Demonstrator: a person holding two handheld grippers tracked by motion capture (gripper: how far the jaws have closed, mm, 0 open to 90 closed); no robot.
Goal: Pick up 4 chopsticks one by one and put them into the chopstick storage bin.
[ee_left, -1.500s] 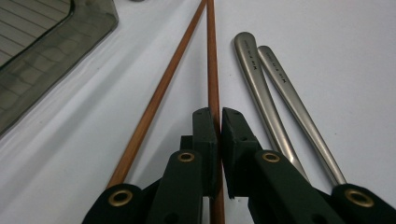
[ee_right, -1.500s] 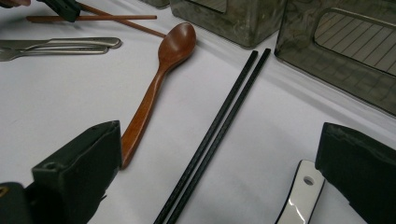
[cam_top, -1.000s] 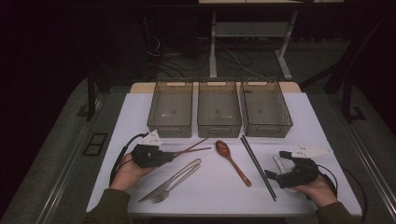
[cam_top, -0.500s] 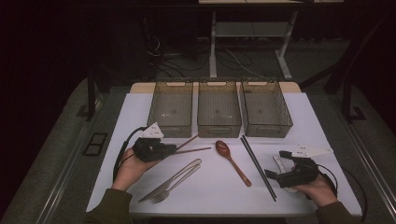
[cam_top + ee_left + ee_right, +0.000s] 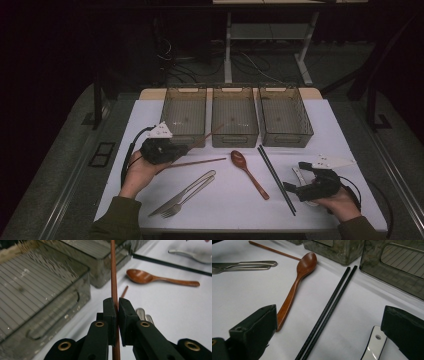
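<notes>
The left gripper (image 5: 116, 305) pinches one brown chopstick (image 5: 114, 272) near its end, the long shaft jutting ahead toward the left bin (image 5: 184, 114); so thin a hold could let it pivot or slip, I'd judge; that hand hangs raised, while the right gripper (image 5: 298, 184) rests low, jaws open and empty beside the black chopsticks (image 5: 276, 178).

No readable text, label, brand, number or sign in any view. The three bins (image 5: 235, 120), the cutlery and the white table top (image 5: 350, 135) carry no lettering that can be made out. The pale specks on the bin walls in the left gripper view are too blurred to read as characters.
</notes>
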